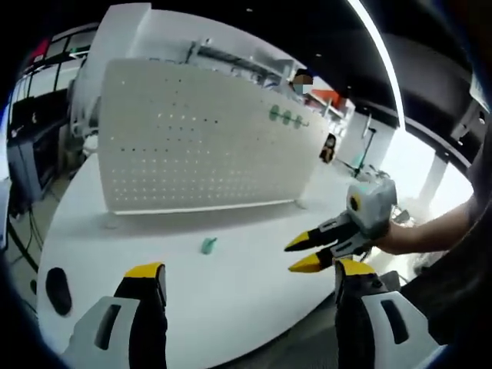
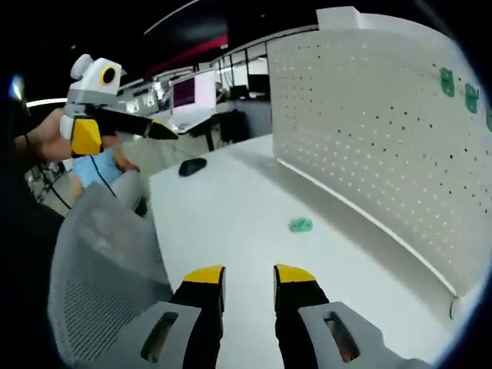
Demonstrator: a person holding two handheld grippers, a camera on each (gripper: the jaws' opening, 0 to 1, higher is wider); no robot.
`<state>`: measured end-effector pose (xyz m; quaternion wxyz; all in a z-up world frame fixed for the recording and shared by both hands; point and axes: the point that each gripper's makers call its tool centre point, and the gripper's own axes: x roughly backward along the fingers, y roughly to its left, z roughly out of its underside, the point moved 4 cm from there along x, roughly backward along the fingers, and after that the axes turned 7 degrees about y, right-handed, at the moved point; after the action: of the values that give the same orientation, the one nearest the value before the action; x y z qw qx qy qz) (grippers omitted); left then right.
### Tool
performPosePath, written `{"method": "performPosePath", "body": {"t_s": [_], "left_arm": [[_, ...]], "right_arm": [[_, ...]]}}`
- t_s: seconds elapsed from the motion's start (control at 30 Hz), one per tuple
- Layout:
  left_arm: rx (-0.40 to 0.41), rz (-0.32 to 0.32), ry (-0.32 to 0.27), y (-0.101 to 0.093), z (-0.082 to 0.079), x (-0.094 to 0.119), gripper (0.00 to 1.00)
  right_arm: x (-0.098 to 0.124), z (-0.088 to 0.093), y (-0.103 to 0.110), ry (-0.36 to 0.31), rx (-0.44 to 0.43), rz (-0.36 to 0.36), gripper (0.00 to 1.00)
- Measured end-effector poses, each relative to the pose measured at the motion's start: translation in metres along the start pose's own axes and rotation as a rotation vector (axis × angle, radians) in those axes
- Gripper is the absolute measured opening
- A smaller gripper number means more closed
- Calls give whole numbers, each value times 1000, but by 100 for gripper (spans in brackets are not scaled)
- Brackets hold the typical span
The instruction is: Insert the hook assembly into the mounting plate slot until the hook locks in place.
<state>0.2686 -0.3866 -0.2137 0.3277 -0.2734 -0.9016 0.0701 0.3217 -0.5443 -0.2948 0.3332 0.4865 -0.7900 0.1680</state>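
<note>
Green hook (image 2: 300, 225) lying on table (image 2: 231, 231) before pegboard (image 2: 369, 123), ahead and slightly right of empty, parted right gripper (image 2: 250, 280); left gripper (image 1: 250, 277) spread wide, empty.

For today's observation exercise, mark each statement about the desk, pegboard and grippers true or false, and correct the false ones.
1. A small green hook lies on the white table. True.
2. The left gripper holds the hook. False: its fingers are open and empty.
3. Three green hooks already sit on the pegboard. True.
4. The pegboard lies flat. False: it stands upright.
5. The right gripper touches the loose hook. False: the hook lies on the table ahead of it.
</note>
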Motion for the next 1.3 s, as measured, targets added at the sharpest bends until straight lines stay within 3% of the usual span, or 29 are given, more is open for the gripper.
{"method": "performPosePath", "body": {"t_s": [0.27,0.6,0.77,1.13,1.3], "left_arm": [[-10,-1,9,-1,0,-3,91],[-11,4,30,2,2,-5,91],[13,2,36,7,4,-9,91],[29,-1,49,15,5,-14,90],[36,-8,53,20,5,-13,90]], "right_arm": [[-25,-16,-14,10,43,-25,23],[-65,-30,-40,69,136,-45,23],[-80,-38,-48,73,134,-51,23],[-106,-41,-64,133,272,-45,23],[-118,-35,-76,205,410,-29,23]]}}
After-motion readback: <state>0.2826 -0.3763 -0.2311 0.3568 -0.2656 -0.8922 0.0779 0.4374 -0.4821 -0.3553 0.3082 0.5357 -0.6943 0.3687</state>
